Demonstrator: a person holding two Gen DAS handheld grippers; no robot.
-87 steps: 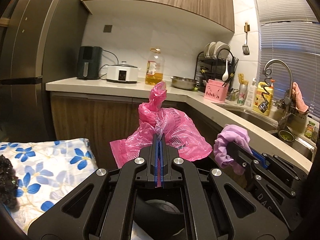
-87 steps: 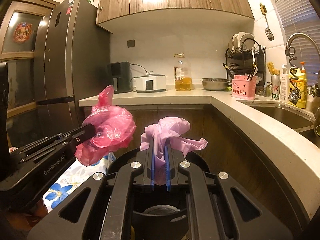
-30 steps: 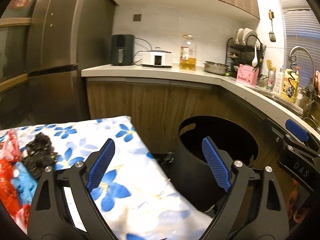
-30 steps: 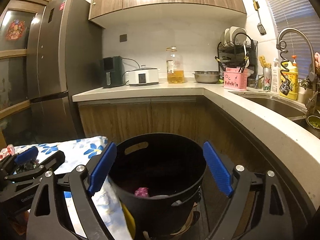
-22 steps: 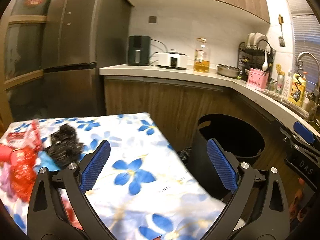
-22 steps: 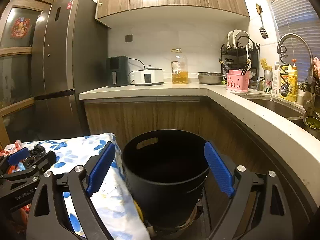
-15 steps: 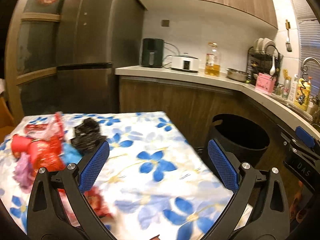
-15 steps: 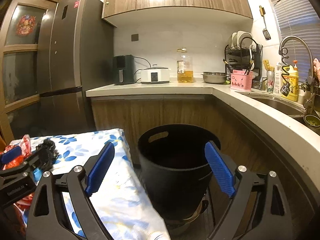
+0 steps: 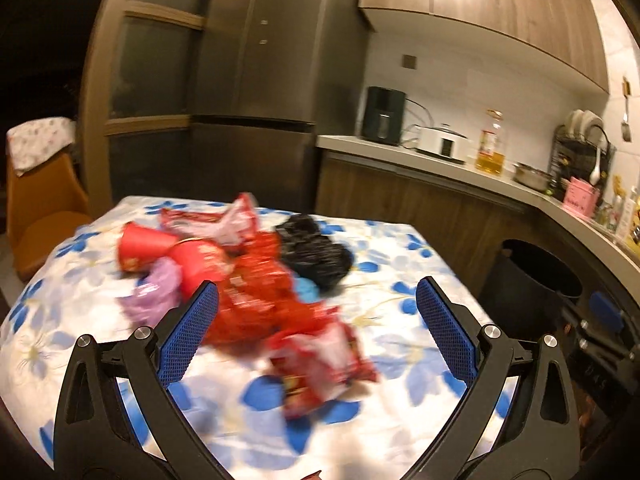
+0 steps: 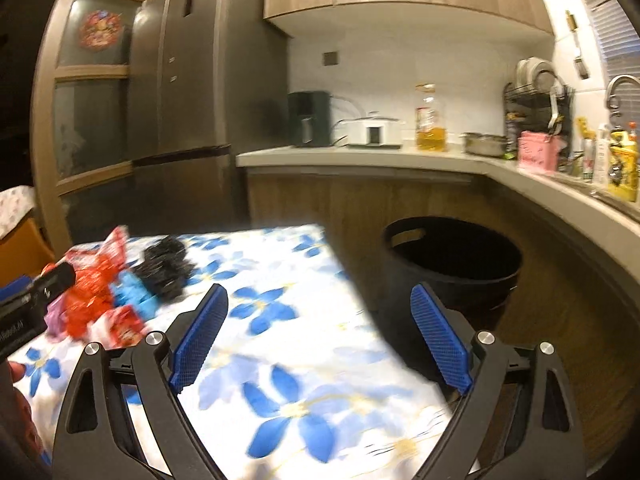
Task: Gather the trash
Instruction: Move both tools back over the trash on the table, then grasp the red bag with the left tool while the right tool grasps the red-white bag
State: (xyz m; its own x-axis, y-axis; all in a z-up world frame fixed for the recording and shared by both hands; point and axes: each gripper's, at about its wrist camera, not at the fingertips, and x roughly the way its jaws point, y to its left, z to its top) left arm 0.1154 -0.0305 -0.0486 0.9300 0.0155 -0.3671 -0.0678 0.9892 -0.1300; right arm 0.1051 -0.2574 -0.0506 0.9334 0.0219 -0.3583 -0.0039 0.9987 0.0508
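Right, the trash pile (image 9: 248,280) sits on the left-middle of the floral tablecloth (image 9: 400,320): red snack wrappers (image 9: 324,356) nearest me, two red cups (image 9: 140,246) at the back-left, a purple bag (image 9: 154,294), a crumpled black bag (image 9: 316,256) to the right, w/ a bit of blue stuff (image 9: 306,290) by it. Frame's blurry, so I can't tell exact piece edges.

My left gripper (image 9: 316,332) has its jaws spread wide, nothing in them, hovering above the near red wrappers. Right gripper (image 10: 316,340) is likewise wide apart and empty, over bare cloth betw the pile and the black bin (image 10: 452,256), which stands on the floor just off the table's right edge, by the counter (image 10: 360,156).

Step in hand, I reckon: pick next item. To do it well I'd drop the left straight down on the loose wrapper nearest me, pinch a raised fold rather than flat film, and keep clear of the cloth so it doesn't drag. Right should go for the black bag, approx a short reach left. Wrappers are slippery, so close fully before lifting.
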